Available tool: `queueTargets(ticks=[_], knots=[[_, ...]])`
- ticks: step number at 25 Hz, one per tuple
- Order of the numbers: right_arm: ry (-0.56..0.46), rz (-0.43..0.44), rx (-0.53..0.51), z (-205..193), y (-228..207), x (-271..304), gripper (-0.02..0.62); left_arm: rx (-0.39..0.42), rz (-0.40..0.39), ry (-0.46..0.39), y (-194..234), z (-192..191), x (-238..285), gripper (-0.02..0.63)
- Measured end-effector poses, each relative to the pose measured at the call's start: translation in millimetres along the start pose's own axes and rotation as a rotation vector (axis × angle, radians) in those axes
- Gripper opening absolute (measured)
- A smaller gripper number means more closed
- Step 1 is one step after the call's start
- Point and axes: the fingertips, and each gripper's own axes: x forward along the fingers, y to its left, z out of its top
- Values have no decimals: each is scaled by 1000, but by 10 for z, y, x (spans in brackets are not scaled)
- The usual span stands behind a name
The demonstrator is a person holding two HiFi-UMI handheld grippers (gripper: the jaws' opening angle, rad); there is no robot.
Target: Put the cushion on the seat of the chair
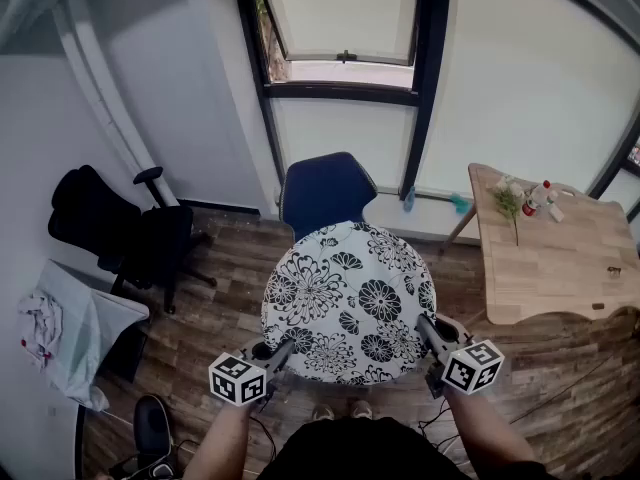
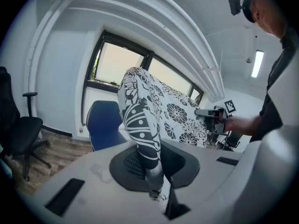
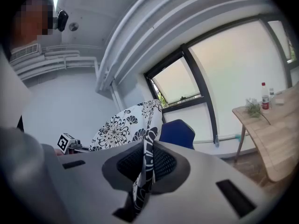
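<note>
A round white cushion (image 1: 348, 303) with a black flower print hangs in the air between my two grippers. It hides the seat of the blue chair (image 1: 325, 190), whose back shows just beyond its far edge, under the window. My left gripper (image 1: 281, 353) is shut on the cushion's near left edge (image 2: 142, 129). My right gripper (image 1: 429, 332) is shut on its near right edge (image 3: 145, 164). In the left gripper view the blue chair (image 2: 103, 127) stands behind the cushion; in the right gripper view the chair (image 3: 178, 133) shows past the fabric.
A black office chair (image 1: 118, 230) stands at the left wall, with a bundle of cloth (image 1: 45, 328) nearer. A wooden table (image 1: 545, 248) with bottles and a plant (image 1: 520, 200) stands at the right. Window frames (image 1: 420, 88) rise behind the blue chair. The floor is wood planks.
</note>
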Motion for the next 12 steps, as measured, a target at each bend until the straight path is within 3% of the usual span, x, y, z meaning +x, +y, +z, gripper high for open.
queueTargets(ticks=[12], knots=[[-27, 10, -83, 133, -86, -26, 37, -8, 25, -13, -96, 49, -18, 31]])
